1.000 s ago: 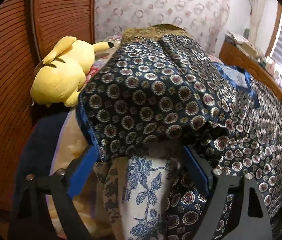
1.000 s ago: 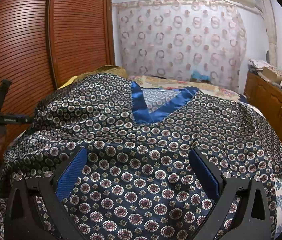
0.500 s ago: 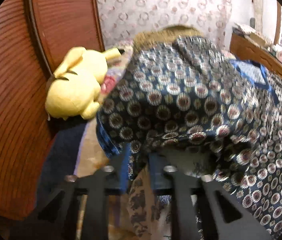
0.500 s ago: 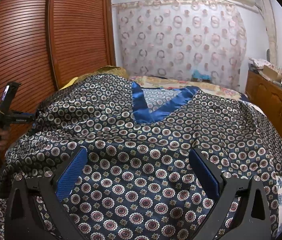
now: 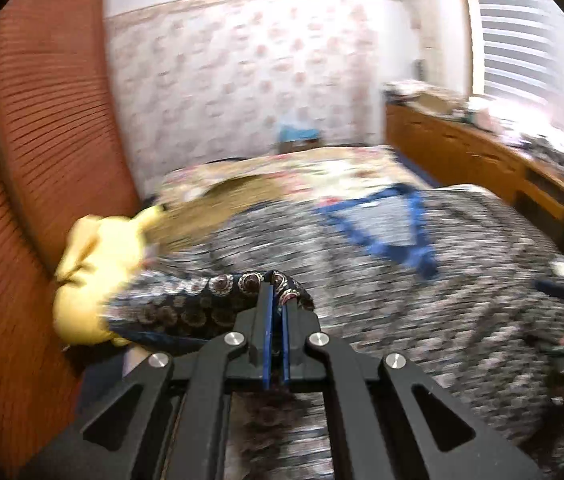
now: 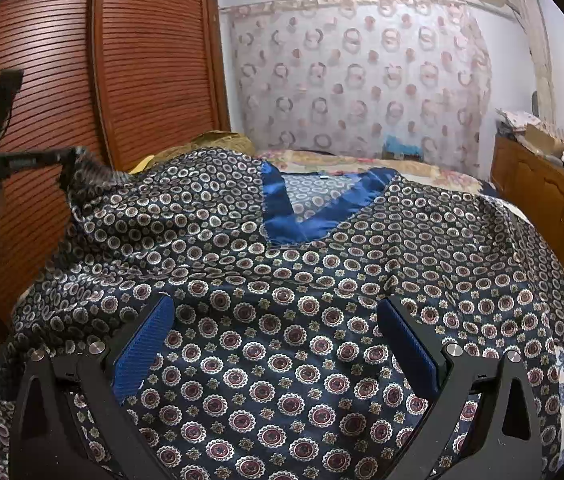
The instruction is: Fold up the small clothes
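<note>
The patterned navy garment (image 6: 282, 320) with a blue V-neck is lying spread across the bed (image 6: 362, 164), one edge pulled up off it. The left hand-held gripper (image 5: 275, 292) is pinching that edge, jaws clamped together, beside a yellow plush toy (image 5: 97, 264). The right hand-held gripper (image 6: 277, 332) is hovering wide above the cloth, gripping nothing.

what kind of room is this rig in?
Most likely a home bedroom. The patterned garment is spread over a bed, a louvred wooden wardrobe stands on the left, and a yellow plush toy lies beside it.
</note>
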